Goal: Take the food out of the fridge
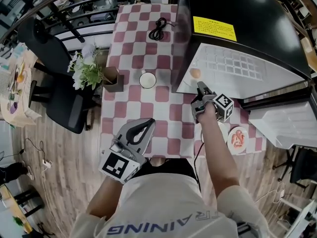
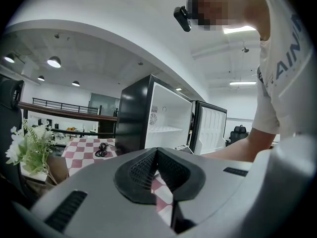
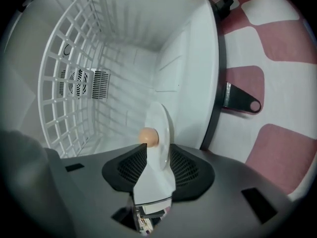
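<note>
We see a red-and-white checked tablecloth [image 1: 130, 43]. On it stands a white cup [image 1: 147, 80]. A coiled black cable [image 1: 159, 29] lies at its twelve o'clock and white flowers [image 1: 85, 69] in a brown box [image 1: 114, 80] at nine o'clock, with a black office chair [image 1: 69, 103] beyond.

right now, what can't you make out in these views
yellow label on the fridge: print too small, head view
food on the table plate: too small to name, head view
fridge plate beyond the egg: edge-on, right gripper view
</note>
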Action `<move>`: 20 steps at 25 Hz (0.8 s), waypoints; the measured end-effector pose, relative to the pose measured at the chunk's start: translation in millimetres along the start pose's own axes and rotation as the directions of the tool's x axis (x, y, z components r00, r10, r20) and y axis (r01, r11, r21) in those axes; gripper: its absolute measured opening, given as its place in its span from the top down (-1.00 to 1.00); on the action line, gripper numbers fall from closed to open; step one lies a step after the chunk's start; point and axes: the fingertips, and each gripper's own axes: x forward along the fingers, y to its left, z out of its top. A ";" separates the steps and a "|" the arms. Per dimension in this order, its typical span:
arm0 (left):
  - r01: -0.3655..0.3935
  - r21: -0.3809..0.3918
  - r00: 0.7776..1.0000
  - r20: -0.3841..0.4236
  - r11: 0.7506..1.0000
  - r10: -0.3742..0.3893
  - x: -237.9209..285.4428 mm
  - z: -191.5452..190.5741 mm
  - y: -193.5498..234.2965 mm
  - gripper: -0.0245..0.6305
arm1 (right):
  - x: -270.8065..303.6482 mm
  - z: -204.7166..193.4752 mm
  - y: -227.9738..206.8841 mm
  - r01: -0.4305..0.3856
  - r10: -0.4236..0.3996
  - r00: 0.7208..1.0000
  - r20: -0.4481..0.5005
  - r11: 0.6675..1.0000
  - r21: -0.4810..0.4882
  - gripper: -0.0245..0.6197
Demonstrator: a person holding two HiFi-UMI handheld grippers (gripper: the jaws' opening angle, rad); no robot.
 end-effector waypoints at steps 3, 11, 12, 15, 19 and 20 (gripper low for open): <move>-0.001 0.008 1.000 -0.004 1.000 0.001 0.5 -0.2 1.8 0.90 | 3.6 1.2 2.9 -0.007 0.007 1.000 0.007 1.000 0.020 0.46; -0.005 0.027 1.000 -0.014 1.000 0.006 2.1 -2.0 8.9 0.91 | 13.5 7.0 6.7 -0.033 0.031 0.999 0.028 0.996 0.080 0.53; -0.005 0.021 1.000 -0.015 1.000 0.006 2.5 -1.4 9.0 0.91 | 14.7 5.7 8.4 -0.033 0.031 0.999 0.024 0.996 0.086 0.53; -0.009 -0.009 1.000 -0.020 1.000 0.009 3.4 -1.0 8.6 0.91 | 19.0 5.0 11.2 -0.038 0.036 0.999 0.018 0.994 0.099 0.53; -0.014 -0.025 0.999 -0.030 1.000 0.013 3.6 -1.8 10.9 0.91 | 24.5 9.6 16.0 -0.062 0.060 0.998 0.021 0.993 0.098 0.54; -0.015 -0.022 0.999 -0.030 1.000 0.014 3.3 -2.2 12.0 0.91 | 25.5 10.0 17.0 -0.063 0.061 0.998 0.022 0.993 0.099 0.54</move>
